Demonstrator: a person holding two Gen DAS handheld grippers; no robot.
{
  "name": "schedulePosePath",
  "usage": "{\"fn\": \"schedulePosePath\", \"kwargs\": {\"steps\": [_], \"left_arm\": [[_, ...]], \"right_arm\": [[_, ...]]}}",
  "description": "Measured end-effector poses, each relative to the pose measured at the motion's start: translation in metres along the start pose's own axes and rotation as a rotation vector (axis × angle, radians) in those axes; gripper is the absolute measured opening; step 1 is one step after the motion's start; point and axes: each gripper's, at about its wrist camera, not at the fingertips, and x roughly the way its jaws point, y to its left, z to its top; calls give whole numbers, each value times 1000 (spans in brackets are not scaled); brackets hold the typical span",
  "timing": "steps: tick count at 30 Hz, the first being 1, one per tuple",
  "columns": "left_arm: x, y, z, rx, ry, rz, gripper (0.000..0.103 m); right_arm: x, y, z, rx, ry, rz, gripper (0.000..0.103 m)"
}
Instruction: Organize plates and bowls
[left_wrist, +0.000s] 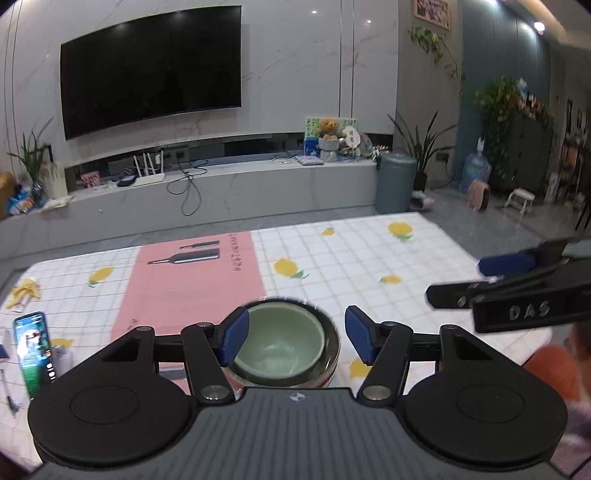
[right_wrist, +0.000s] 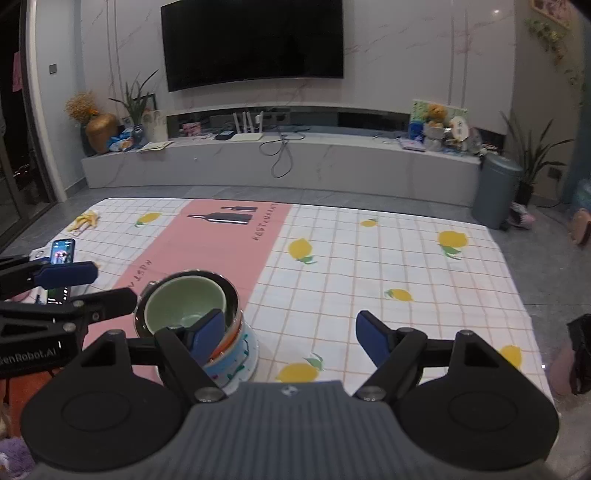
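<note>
Here, nested bowl stack (right_wrist: 207, 325), green bowl (left_wrist: 282, 341) innermost, sits between wide-spread fingers of left gripper (left_wrist: 293, 334); right gripper (right_wrist: 291, 341), likewise spread and empty, hovers just right of stack, likely for steadying.

A pale green ceramic bowl (right_wrist: 184, 304) sits upright, nested inside a shiny steel bowl (right_wrist: 231, 295), topping a stack of patterned bowls (right_wrist: 240, 354).

Home living room. Ahead of me a large dark TV (right_wrist: 253, 42) hangs on a marble-look wall, above a long low stone console (right_wrist: 280, 162) carrying a white router (right_wrist: 247, 129), loose cables and a teddy bear (right_wrist: 436, 114). Potted plants (right_wrist: 138, 98) stand around, with a grey bin (right_wrist: 496, 190) on tiled floor. I work over a lemon-print tablecloth (right_wrist: 388, 266).
</note>
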Motion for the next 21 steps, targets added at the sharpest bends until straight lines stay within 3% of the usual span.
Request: {"fn": "schedulePosePath", "kwargs": {"steps": [9,15,21], "left_arm": [[7,-8,-37,-8,82,48,74],[23,-3,-57,-100,195,62,80],[35,-5,-74,-118,263,99,80]], "right_arm": [[-3,5,-41,24,-6,-52,77],[6,12,-66,30,58,-41,77],[24,11,-81,46,149,-34,77]]}}
